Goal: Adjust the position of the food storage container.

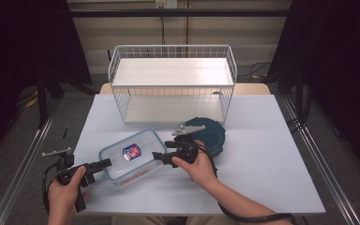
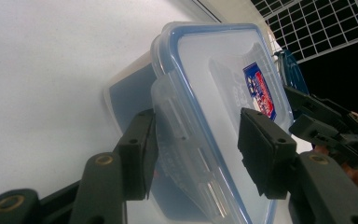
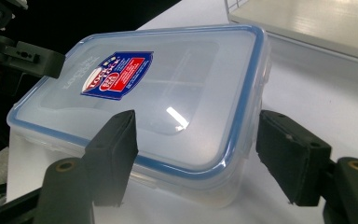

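Clear plastic container (image 1: 132, 157), blue-sealed lid, red-and-blue label on top; sits on the white table (image 1: 262, 159), lower centre-left of the high view, skewed to the table edge.

Left gripper (image 1: 104, 164), lower left of the high view, clamped on the container's near-left end. In the left gripper view the jaws straddle the lid's end latch flap (image 2: 186, 140), one pad against the wall below, the other on the lid top.

Right gripper (image 1: 160, 156) at the container's opposite end, centre frame. Right gripper view: jaws wide apart on either side of a container corner (image 3: 214, 177); I see no pad contact there.

Behind the right hand (image 1: 198, 166), a dark teal round lid (image 1: 213, 133). Farther back, upper centre, a white wire shelf rack (image 1: 173, 84).
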Demonstrator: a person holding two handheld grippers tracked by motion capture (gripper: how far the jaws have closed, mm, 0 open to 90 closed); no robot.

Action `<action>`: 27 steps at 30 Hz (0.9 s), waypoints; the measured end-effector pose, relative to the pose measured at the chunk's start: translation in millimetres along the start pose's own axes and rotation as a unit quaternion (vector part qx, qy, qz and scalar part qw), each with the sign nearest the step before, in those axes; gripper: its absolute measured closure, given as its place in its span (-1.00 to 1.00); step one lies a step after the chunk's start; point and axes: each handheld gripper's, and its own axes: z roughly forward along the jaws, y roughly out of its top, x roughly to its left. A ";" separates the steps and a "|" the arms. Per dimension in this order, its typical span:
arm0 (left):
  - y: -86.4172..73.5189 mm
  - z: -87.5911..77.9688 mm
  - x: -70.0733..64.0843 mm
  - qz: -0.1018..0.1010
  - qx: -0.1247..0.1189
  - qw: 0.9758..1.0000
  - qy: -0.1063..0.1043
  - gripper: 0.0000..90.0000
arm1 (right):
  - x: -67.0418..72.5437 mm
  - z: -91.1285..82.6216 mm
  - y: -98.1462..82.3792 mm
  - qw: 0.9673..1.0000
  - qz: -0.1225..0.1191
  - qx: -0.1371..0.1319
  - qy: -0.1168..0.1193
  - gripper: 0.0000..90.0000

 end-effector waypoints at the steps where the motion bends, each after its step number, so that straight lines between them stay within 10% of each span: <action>1: 0.1 0.4 -0.3 0.004 0.001 1.000 0.000 0.07 | 1.1 -1.2 -0.2 1.000 0.001 0.003 -0.003 -0.34; 21: 11.3 19.8 -6.3 0.016 0.021 0.999 -0.022 0.09 | 16.1 -51.5 -29.7 0.998 0.039 -0.002 0.049 0.01; 27: 14.2 26.5 -7.7 0.025 0.036 0.999 -0.023 0.07 | 14.2 -54.2 -25.8 0.999 0.018 -0.029 0.006 -0.14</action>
